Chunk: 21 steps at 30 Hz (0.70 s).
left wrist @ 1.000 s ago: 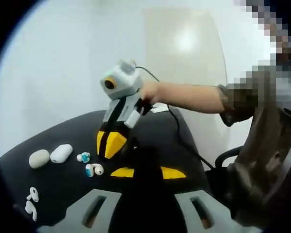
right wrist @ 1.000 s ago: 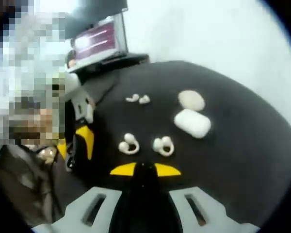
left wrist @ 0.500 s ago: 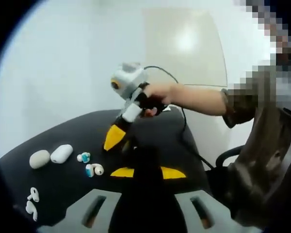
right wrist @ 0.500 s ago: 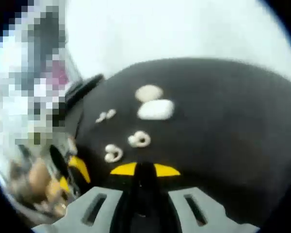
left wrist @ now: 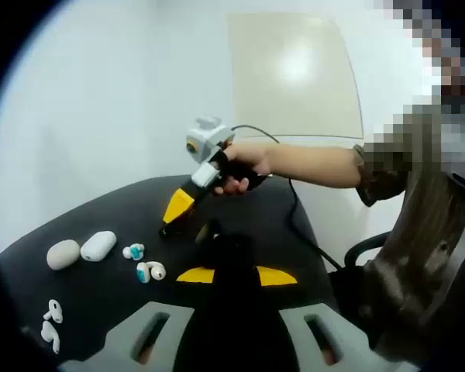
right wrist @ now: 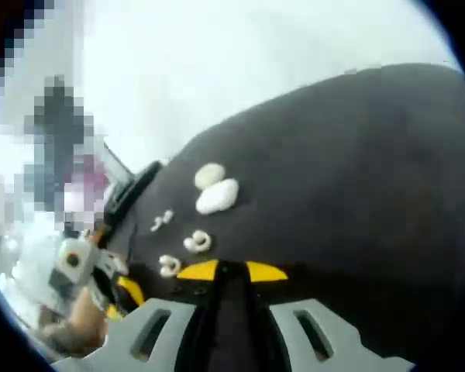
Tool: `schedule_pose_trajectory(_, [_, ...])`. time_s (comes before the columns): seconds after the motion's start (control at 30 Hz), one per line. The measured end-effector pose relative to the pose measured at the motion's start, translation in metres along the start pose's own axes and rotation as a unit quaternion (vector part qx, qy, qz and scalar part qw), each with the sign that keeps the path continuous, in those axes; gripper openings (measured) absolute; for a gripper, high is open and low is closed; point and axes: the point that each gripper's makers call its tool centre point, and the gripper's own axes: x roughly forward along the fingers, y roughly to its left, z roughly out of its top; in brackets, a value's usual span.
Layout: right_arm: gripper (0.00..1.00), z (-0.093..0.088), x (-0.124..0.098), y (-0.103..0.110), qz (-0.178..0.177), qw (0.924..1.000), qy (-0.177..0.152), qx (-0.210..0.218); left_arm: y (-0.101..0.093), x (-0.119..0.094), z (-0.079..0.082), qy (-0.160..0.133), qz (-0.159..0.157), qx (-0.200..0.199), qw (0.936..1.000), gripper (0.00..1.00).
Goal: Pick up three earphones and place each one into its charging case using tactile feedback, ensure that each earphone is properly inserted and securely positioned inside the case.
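Observation:
On the black table (left wrist: 101, 291) lie an oval off-white case (left wrist: 63, 253) and a white case (left wrist: 98, 245), side by side. Two earbuds with teal parts (left wrist: 133, 251) (left wrist: 149, 270) sit near them. A pair of white stemmed earbuds (left wrist: 51, 319) lies at the near left. My left gripper (left wrist: 236, 276) is low over the table, its yellow tips together with nothing held. My right gripper (left wrist: 170, 221), in a hand, hovers tilted above the far side, jaws together. The right gripper view shows the cases (right wrist: 215, 194), the earbuds (right wrist: 196, 242) (right wrist: 169, 266) and the right gripper (right wrist: 231, 271) above them.
A cable (left wrist: 294, 225) trails from the right gripper across the table's far right edge. An office chair (left wrist: 364, 249) stands past that edge. A person's sleeve (left wrist: 387, 163) reaches in from the right. The left gripper (right wrist: 128, 293) and a hand (right wrist: 74, 322) show at lower left.
The right gripper has lifted, tipped its jaws down to the left and drawn back over the far side. Its view has rolled, so the table now looks tilted. The left gripper has kept still.

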Motion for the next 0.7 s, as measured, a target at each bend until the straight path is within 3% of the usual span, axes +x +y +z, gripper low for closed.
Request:
schedule_pose_trajectory(0.07, [0.17,0.011,-0.002,-0.002,-0.016,0.9962,-0.02,-0.083,0.0,0.0,0.0,0.0,0.0,0.001,1.0,0.15])
schedule_pose_trajectory(0.13, [0.18,0.016,-0.001,0.0,-0.011,0.9863,-0.024,-0.163,0.0,0.0,0.0,0.0,0.001,0.001,1.0,0.15])
schedule_pose_trajectory(0.2, [0.2,0.007,0.004,0.006,0.03,0.9773,-0.011,-0.209,0.0,0.0,0.0,0.0,0.001,0.002,1.0,0.15])
schedule_pose_trajectory(0.3, [0.22,-0.006,0.008,0.014,0.078,0.977,0.007,-0.198,0.0,0.0,0.0,0.0,0.001,0.003,1.0,0.15])
schedule_pose_trajectory(0.43, [0.22,-0.005,0.016,0.016,0.094,0.9766,-0.004,-0.193,-0.001,0.0,0.0,0.0,-0.001,0.002,1.0,0.15])
schedule_pose_trajectory(0.6, [0.21,-0.008,0.023,0.015,0.118,0.9786,0.008,-0.168,-0.001,0.0,0.0,0.0,-0.001,0.003,1.0,0.15])
schedule_pose_trajectory(0.7, [0.13,-0.008,0.021,0.012,0.115,0.9821,0.012,-0.149,-0.001,0.0,0.0,0.0,-0.002,0.003,1.0,0.15])
